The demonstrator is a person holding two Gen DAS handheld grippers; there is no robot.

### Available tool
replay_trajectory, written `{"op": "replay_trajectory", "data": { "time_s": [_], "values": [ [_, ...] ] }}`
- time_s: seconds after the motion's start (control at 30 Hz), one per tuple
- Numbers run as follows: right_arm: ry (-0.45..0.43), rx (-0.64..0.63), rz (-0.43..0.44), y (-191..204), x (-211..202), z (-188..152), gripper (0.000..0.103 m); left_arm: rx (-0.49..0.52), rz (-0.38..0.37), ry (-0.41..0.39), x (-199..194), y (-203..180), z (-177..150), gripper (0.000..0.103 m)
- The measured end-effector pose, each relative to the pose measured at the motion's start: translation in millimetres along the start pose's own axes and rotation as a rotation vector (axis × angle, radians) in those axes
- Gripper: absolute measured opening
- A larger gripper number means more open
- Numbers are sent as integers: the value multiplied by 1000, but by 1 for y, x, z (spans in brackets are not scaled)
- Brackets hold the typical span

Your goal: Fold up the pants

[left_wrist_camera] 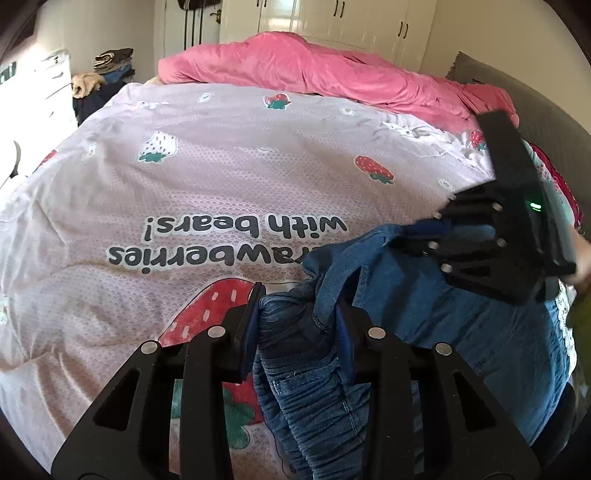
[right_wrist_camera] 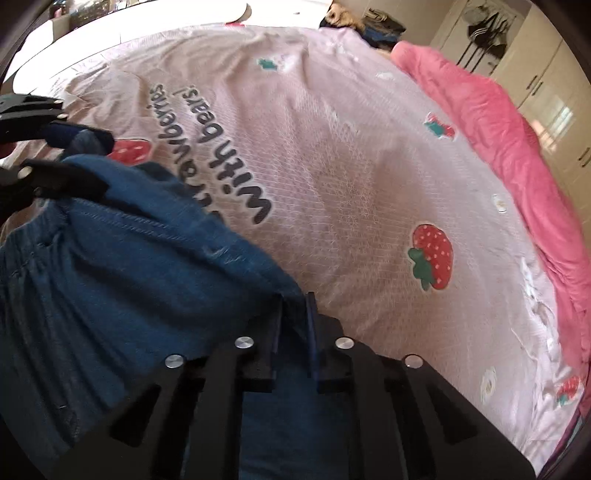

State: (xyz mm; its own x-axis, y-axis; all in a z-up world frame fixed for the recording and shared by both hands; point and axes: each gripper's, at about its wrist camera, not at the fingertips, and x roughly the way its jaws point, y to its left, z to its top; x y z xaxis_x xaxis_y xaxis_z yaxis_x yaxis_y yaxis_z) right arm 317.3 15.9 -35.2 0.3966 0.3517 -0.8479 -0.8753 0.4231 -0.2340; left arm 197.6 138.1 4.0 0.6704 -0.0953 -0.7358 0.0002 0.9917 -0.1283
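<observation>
The pants are blue denim jeans (left_wrist_camera: 461, 332), held up over a pink strawberry bedspread (left_wrist_camera: 221, 192). My left gripper (left_wrist_camera: 299, 302) is shut on a bunched part of the jeans near the gathered waistband. My right gripper (right_wrist_camera: 295, 314) is shut on another edge of the jeans (right_wrist_camera: 129, 266). In the left wrist view the right gripper (left_wrist_camera: 424, 232) is at the right, clamped on the denim. In the right wrist view the left gripper (right_wrist_camera: 85, 162) is at the far left, also on the denim. The cloth hangs between the two grippers.
A pink blanket (left_wrist_camera: 314, 70) lies bunched along the far side of the bed. A pile of clothes (left_wrist_camera: 110, 66) sits beyond the bed's far left corner. White wardrobe doors (left_wrist_camera: 351, 18) stand behind. A dark headboard (left_wrist_camera: 535, 110) is at the right.
</observation>
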Motion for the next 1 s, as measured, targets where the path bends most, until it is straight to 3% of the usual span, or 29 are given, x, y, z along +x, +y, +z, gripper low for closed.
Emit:
{"op": "replay_trajectory", "data": {
  "time_s": [0.17,0.4,0.6,0.8,1.0],
  "values": [
    [-129,144,-28,1,-56,-22,7,7,-23,-48,-21,-5,-5,27],
    [-281,299,5,25,-141,-74,7,73,-27,-136,-58,-33,-16,27],
    [-320,391,55,71,-180,-118,7,73,-69,-185,-96,-49,-53,27],
    [-323,429,109,116,-193,-146,7,46,-89,-155,-118,-51,-95,27],
    [-329,435,146,147,-204,-162,7,68,-90,-123,-131,-50,-116,27]
  ]
}}
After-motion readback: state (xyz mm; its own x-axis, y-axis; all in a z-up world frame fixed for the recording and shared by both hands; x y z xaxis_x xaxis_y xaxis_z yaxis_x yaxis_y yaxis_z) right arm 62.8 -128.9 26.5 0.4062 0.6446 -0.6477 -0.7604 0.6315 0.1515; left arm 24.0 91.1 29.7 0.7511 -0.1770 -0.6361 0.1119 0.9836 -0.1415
